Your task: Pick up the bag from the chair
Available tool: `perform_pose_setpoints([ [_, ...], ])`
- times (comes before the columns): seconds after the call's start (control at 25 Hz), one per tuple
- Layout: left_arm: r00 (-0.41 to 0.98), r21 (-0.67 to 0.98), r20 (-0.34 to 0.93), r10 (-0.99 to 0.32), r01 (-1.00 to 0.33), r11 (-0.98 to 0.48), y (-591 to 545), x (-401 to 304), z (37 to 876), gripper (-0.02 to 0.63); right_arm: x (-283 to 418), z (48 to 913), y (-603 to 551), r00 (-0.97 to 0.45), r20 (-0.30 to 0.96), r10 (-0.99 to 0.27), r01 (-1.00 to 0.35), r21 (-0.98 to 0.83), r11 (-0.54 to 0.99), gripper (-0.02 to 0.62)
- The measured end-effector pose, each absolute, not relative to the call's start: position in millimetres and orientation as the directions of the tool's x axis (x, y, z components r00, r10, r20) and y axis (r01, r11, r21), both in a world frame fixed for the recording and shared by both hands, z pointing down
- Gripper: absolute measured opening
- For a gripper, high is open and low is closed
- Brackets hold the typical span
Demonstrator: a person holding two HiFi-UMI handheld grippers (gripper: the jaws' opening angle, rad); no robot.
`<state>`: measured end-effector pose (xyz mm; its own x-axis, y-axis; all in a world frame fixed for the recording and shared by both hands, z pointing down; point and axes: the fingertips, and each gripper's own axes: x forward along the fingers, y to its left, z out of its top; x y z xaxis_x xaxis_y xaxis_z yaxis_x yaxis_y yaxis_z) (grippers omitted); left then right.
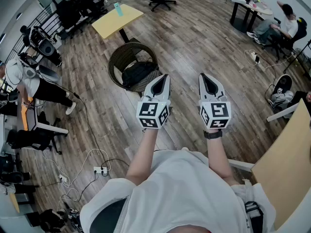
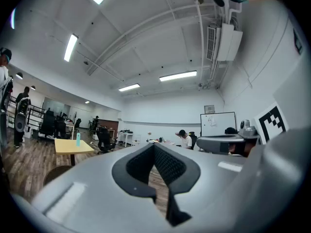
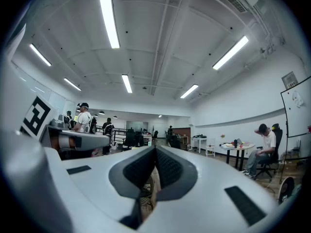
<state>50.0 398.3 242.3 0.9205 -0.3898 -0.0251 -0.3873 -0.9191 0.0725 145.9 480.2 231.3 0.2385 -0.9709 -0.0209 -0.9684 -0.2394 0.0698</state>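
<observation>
Left tongs (image 1: 164, 77) and right tongs (image 1: 203, 76) hang clenched, empty; bag (image 1: 138, 73) sits in chair (image 1: 119, 57) ahead, and arriving shut could shove it aside

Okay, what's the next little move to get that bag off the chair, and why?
Probably move the left gripper forward and down toward the bag, opening its jaws on the way. It and the right gripper hang in the air, jaws together and empty; the bag lies untouched in the chair, nearer the left one.
</observation>
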Motion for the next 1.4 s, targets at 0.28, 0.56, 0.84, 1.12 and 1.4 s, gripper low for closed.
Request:
perform_pose_setpoints([
  [0.28,0.916,0.053,-0.009,-0.401,-0.401,-0.915,425.0,68.7,255.4,0.009,170.0,253.2,496.9,0.211,0.015,-0.977,-0.977,0.013,-0.211,0.009],
  [0.56,0.883,0.023,0.025,-0.469,-0.470,-0.883,409.3,68.3,281.9,0.011,171.3,282.6,471.8,0.126,0.080,-0.989,-0.992,0.004,-0.126,0.010],
  [0.84,0.849,0.026,0.019,-0.527,-0.528,-0.849,344.2,77.6,291.4,0.011,168.7,290.4,407.1,0.067,0.094,-0.993,-0.996,0.065,-0.061,0.011],
  [1.12,0.836,0.061,-0.033,-0.548,-0.546,-0.836,252.0,89.1,281.5,0.011,178.6,277.5,304.8,-0.016,0.070,-0.997,-0.997,0.078,0.021,0.010],
  [1.4,0.769,0.047,-0.035,-0.638,-0.637,-0.770,132.5,63.7,266.0,0.011,154.2,262.8,179.8,-0.123,0.066,-0.990,-0.989,0.069,0.127,0.011],
])
